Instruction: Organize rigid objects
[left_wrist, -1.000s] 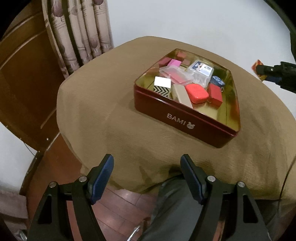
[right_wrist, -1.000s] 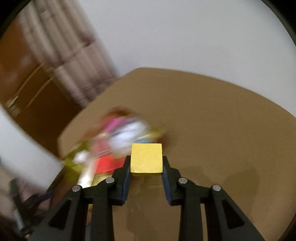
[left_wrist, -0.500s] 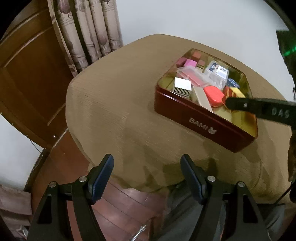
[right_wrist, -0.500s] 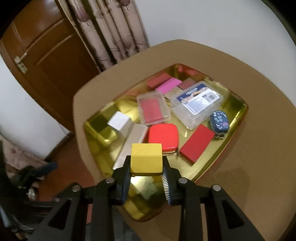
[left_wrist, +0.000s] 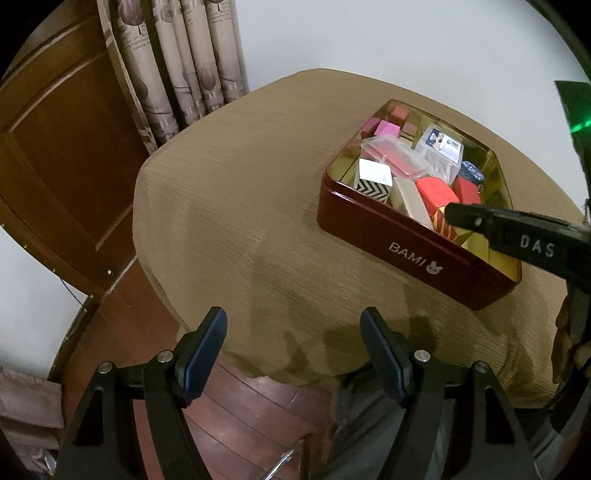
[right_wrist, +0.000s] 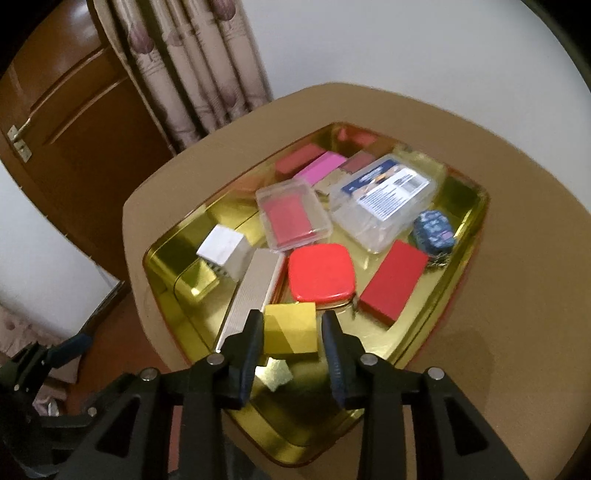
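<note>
The yellow block sits between the fingers of the right gripper, whose jaws have just been opening so a sliver of gap shows at each pad; it lies low over the near edge of the gold-lined tin, just in front of the red rounded case. The left gripper hangs spread and empty off the table's near edge, farther from the tin. The tin rests toward the right side of a tan-clothed round table, with a curtain and wooden door behind.
</note>
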